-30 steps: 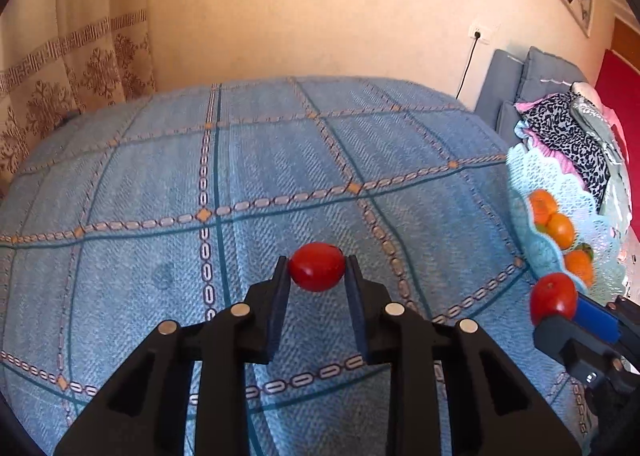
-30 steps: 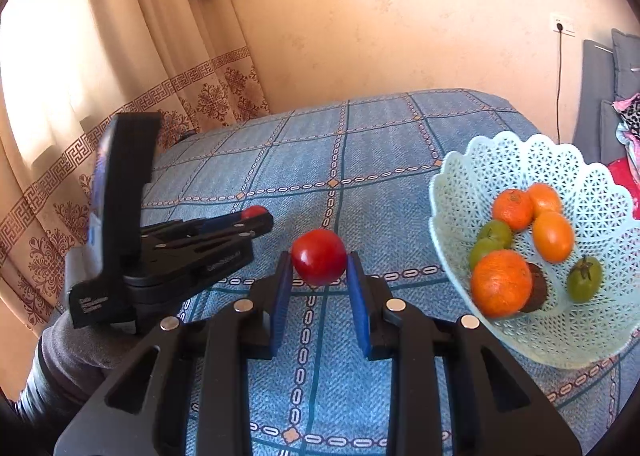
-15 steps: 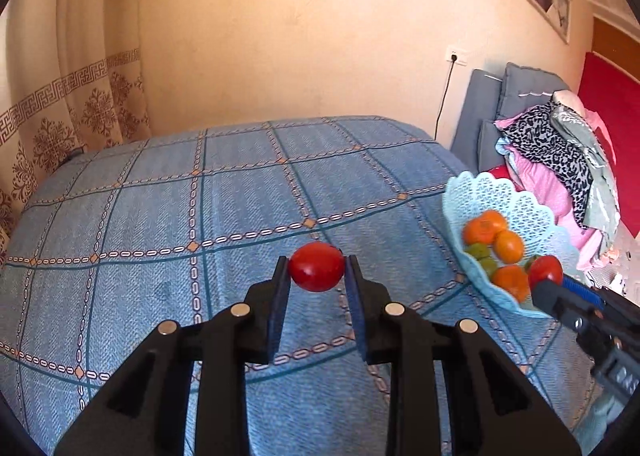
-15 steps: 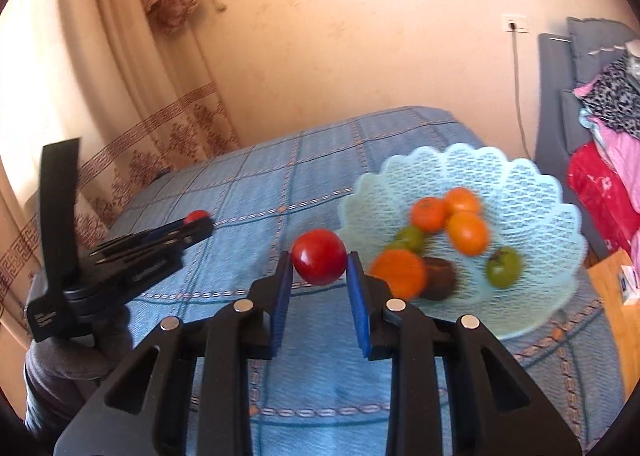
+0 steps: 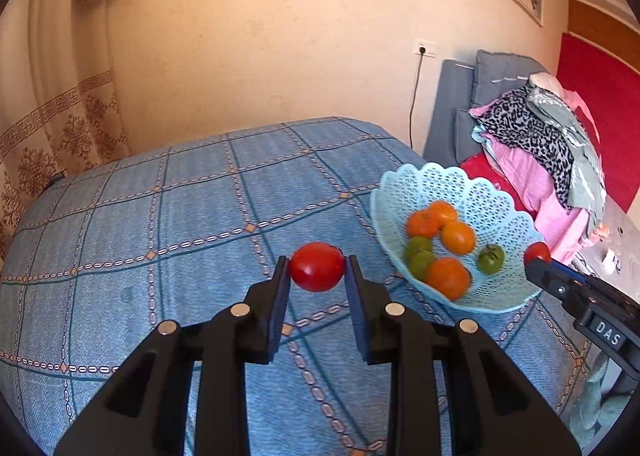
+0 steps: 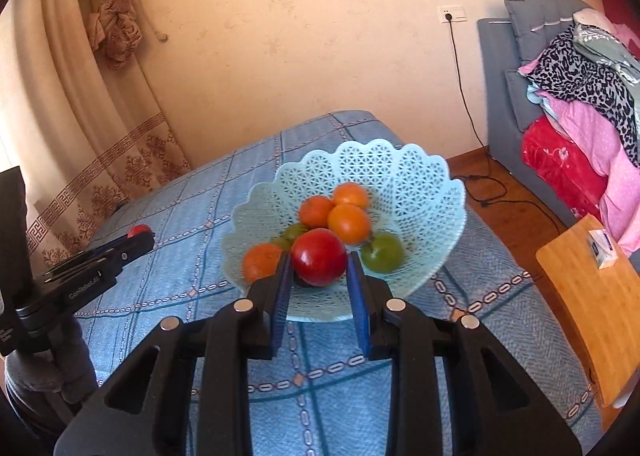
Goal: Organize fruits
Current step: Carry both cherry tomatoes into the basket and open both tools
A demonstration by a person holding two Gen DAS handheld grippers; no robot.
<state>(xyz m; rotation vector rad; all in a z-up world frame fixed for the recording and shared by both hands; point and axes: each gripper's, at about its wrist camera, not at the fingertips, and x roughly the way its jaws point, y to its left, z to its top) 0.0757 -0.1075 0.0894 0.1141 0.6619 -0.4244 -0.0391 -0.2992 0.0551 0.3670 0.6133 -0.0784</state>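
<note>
In the left wrist view, the left gripper point(image 5: 317, 274) is clamped on a red tomato point(image 5: 316, 266), its two fingers pressing the fruit from either side above the blue checked bedspread point(image 5: 160, 240). The pale blue lattice basket point(image 5: 472, 191) sits ahead and to the right of these fingers, near the bed's right edge, and already holds oranges point(image 5: 458, 236) and green fruits point(image 5: 490, 258). The right gripper enters from the far right, carrying a second red fruit just beside the basket's near rim.

In the right wrist view, the right gripper point(image 6: 319, 276) pinches its own red tomato point(image 6: 319, 256) between narrow-set fingers. The basket point(image 6: 420, 175) lies straight ahead of the fingertips, with the held tomato overlapping the piled fruit inside; whether it hangs over the rim or just short of it cannot be told. The left gripper shows at the left edge, well apart from the basket.

Judging from this, the right hand is the nearer one, and its drop needs only a short forward move.
</note>
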